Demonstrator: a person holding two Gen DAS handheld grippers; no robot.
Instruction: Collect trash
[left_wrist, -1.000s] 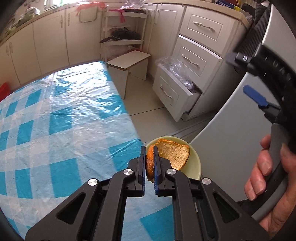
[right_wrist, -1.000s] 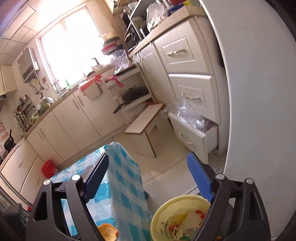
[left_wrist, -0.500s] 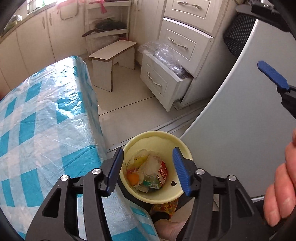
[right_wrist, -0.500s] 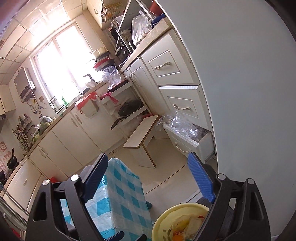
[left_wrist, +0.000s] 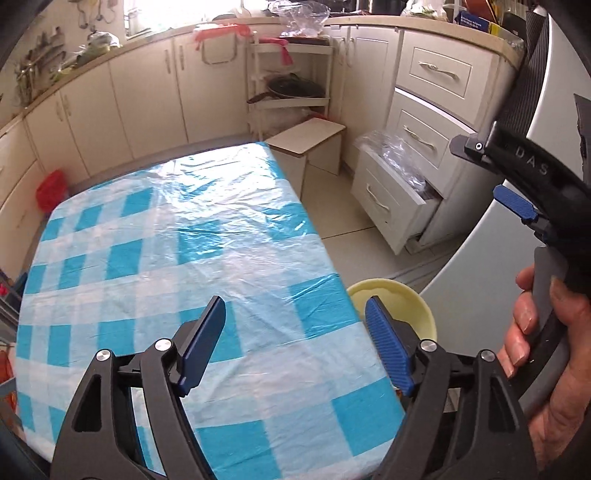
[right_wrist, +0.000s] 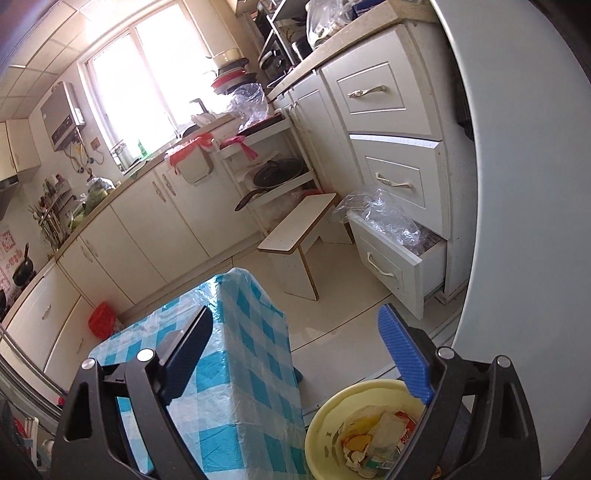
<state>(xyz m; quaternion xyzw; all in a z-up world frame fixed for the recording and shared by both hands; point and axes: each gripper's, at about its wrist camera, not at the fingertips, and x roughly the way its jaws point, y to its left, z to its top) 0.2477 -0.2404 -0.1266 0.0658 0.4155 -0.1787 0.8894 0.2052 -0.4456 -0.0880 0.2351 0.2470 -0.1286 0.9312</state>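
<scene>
Left fingers (left_wrist: 388, 347) opening, empty, yellow bin (left_wrist: 402, 302) just behind.

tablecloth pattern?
Blue-and-white check tablecloth under clear plastic film; best in the left wrist view.

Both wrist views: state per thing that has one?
left gripper: jaws opening, nothing between them
right gripper: open, empty
yellow bin: uncovered, holds wrappers and scraps
bottom drawer: pulled out, plastic bags inside
upper drawers: shut
table: covered in checked plastic cloth
</scene>
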